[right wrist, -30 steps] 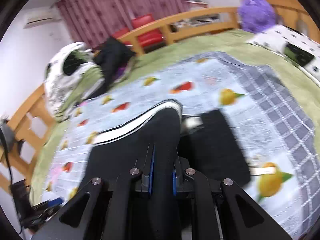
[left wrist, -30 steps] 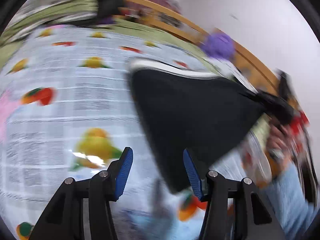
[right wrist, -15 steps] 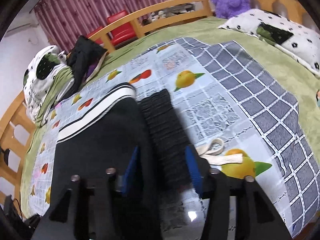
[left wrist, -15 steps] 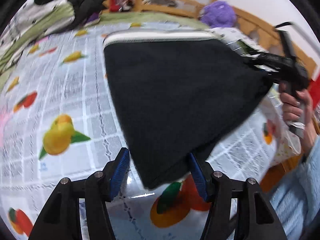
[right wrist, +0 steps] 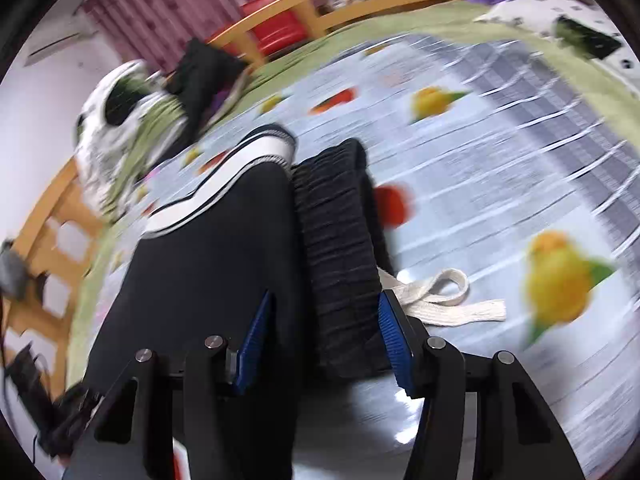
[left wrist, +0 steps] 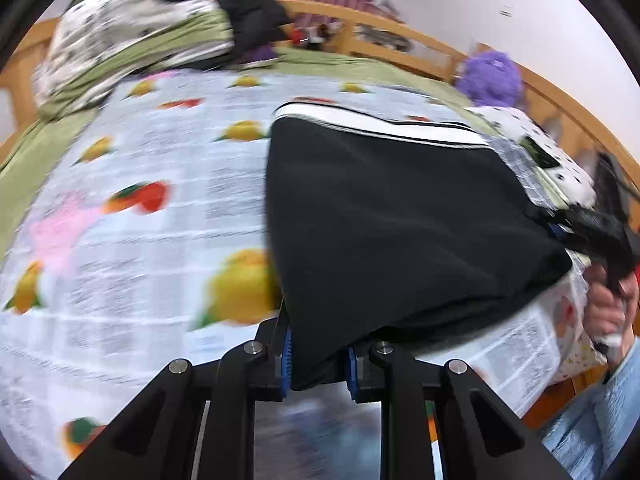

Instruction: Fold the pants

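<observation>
black cloth fills the near field in both of our wrist views: the pants (left wrist: pixel 400 232) lie folded on the fruit-print sheet (left wrist: pixel 160 240) of the bed. our left gripper (left wrist: pixel 318 354) is closing, and its blue pads (left wrist: pixel 286 356) already press a corner of the pants between them. our right gripper (right wrist: pixel 324 340) stands released, its blue pads (right wrist: pixel 394 336) well apart, with the ribbed waistband (right wrist: pixel 340 240) lying between them; we see no pad pressing on it. just beside the right pad a white drawstring (right wrist: pixel 440 300) trails onto the sheet. farther out, a white stripe (left wrist: pixel 380 124) runs along the pants' far edge. in the left view our right hand (left wrist: pixel 608 308) grips its tool at the pants' right corner. beyond the sheet lie a green blanket (left wrist: pixel 320 64), a spotted bundle (left wrist: pixel 132 28), a dark garment (left wrist: pixel 252 16), a purple plush (left wrist: pixel 490 80), and the wooden bed frame (left wrist: pixel 380 36), with red curtains (right wrist: pixel 180 12) behind.
</observation>
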`<action>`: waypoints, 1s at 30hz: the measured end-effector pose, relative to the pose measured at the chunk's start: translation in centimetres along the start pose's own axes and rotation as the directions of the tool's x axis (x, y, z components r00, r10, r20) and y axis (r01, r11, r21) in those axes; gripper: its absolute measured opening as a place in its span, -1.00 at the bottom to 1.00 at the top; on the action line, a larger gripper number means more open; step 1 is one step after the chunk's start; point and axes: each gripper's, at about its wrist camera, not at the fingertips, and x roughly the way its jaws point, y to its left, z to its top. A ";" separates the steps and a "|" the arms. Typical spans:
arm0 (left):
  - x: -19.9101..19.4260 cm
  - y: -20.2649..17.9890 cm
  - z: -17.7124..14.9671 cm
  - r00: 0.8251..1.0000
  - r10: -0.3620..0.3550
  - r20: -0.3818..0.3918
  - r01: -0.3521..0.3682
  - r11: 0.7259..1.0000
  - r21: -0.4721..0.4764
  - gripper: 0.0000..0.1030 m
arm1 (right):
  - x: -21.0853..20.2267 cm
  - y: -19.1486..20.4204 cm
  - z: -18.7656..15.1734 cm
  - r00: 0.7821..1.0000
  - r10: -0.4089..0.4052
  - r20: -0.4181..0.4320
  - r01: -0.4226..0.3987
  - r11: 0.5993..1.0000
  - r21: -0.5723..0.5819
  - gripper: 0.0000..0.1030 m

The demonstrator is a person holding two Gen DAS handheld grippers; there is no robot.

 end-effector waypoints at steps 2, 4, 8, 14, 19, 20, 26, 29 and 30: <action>-1.2 3.2 -0.5 1.000 0.017 -0.007 -0.018 0.999 -0.039 -0.62 | 0.9 2.1 -1.1 0.998 0.046 -0.036 -0.047 0.999 -0.018 0.04; -1.8 5.1 -0.9 0.999 0.043 -0.022 -0.045 0.998 -0.054 -0.60 | 1.8 4.5 -2.4 0.994 0.083 -0.065 -0.085 0.996 -0.027 0.04; -2.8 7.2 -2.1 0.996 0.062 -0.058 -0.065 0.997 -0.050 -0.43 | 1.0 8.8 -4.0 1.000 0.013 -0.006 -0.014 0.986 -0.165 0.04; -4.6 8.0 -3.7 0.996 0.085 0.014 -0.084 0.996 -0.039 -0.02 | -0.8 11.1 -2.7 0.993 0.040 0.111 -0.019 0.983 -0.182 0.04; -4.2 8.5 -3.8 0.997 0.081 0.015 -0.080 0.996 -0.043 0.06 | 4.8 12.0 -1.3 1.000 -0.002 0.014 0.004 0.988 -0.151 -0.17; -4.2 8.6 -3.7 0.997 0.080 0.013 -0.080 0.996 -0.046 0.06 | 5.4 12.5 -1.4 0.999 -0.031 0.017 0.034 0.983 -0.183 -0.34; -5.3 8.6 -3.9 0.999 0.021 0.050 -0.019 0.999 -0.046 0.05 | 2.6 12.6 -0.7 0.995 0.081 0.064 -0.069 0.983 -0.171 -0.83; -6.0 7.9 -4.0 0.996 -0.048 0.079 0.049 0.999 -0.011 0.06 | 1.8 12.0 -0.5 0.995 -0.006 0.103 0.029 0.975 -0.218 -0.83; -6.2 7.6 -4.0 0.994 -0.062 0.089 0.062 0.998 0.005 0.06 | 2.2 10.9 -0.4 0.995 -0.037 0.093 0.055 0.979 -0.195 -0.83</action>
